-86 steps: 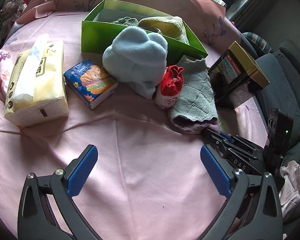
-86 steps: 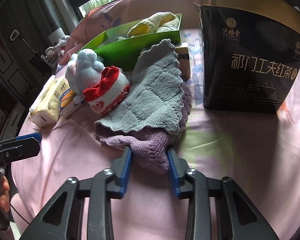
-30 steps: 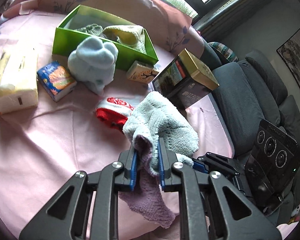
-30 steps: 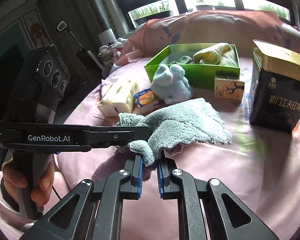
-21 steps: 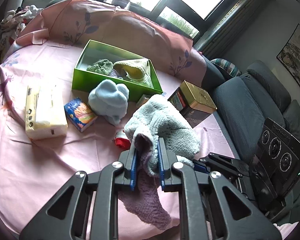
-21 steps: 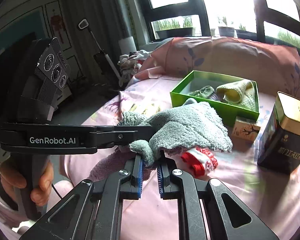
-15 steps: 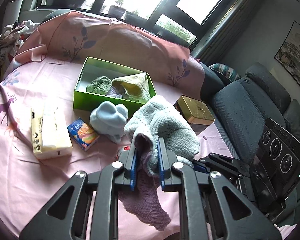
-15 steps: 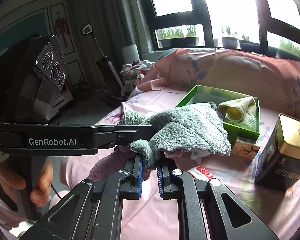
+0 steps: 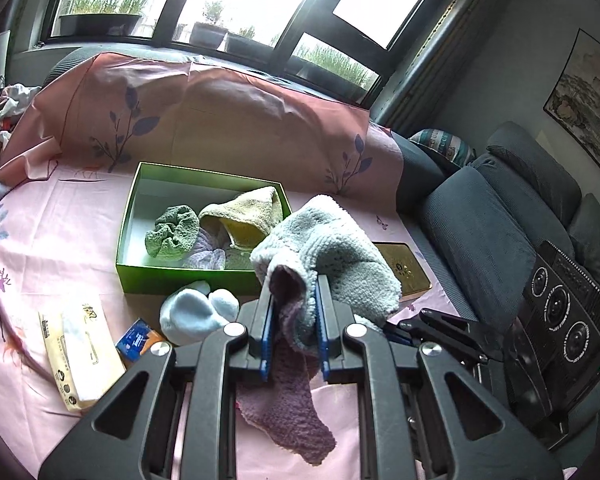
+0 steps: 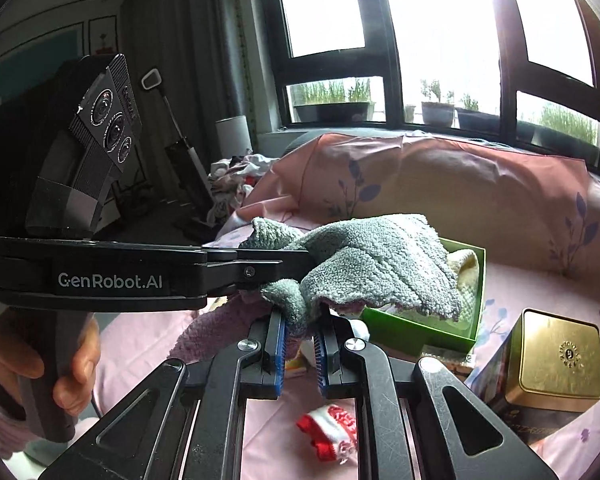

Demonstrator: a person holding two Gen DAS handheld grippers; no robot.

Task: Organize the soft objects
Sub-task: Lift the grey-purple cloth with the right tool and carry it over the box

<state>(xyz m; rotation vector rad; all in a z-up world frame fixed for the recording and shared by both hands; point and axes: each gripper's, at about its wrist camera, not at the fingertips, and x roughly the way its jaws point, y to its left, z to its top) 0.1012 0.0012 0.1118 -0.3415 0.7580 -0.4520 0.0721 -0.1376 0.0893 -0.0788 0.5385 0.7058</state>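
Seen along the left gripper [image 9: 292, 322], a tissue pack [image 9: 80, 356] lies far to its left on the pink cloth [image 9: 48, 248], then a small blue packet [image 9: 140, 339] and a pale blue plush toy [image 9: 196, 312] just left of the fingers. Ahead sits the green box [image 9: 130, 220] holding rolled cloths. The left gripper is clenched on the grey-and-purple towel [image 9: 332, 248], lifted above the cloth, its purple end hanging down. The right gripper [image 10: 300, 346] pinches the same towel [image 10: 376, 264] from the other side. Below the right fingers lies a red-and-white sock [image 10: 332, 428]; a gold-lidded tin [image 10: 556, 364] stands to the right.
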